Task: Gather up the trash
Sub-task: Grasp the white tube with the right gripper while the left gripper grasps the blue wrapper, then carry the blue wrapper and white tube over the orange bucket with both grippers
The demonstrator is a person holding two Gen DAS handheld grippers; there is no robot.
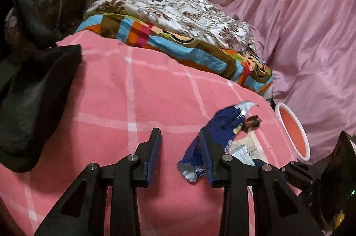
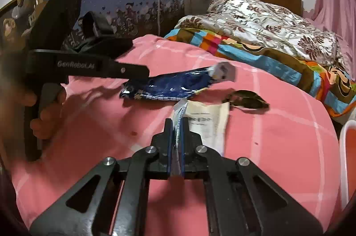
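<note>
Trash: blue wrapper lay lengthwise against the gaping left tool's right finger, ungripped; right tool was clamped on a paper packet.

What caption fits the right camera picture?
Right gripper pinches a white wrapper on the pink blanket, near a blue wrapper.

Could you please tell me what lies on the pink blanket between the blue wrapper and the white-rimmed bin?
A small brown scrap lies there, between the blue wrapper and the white-rimmed bin, on the pink blanket; the left wrist view shows it.
</note>
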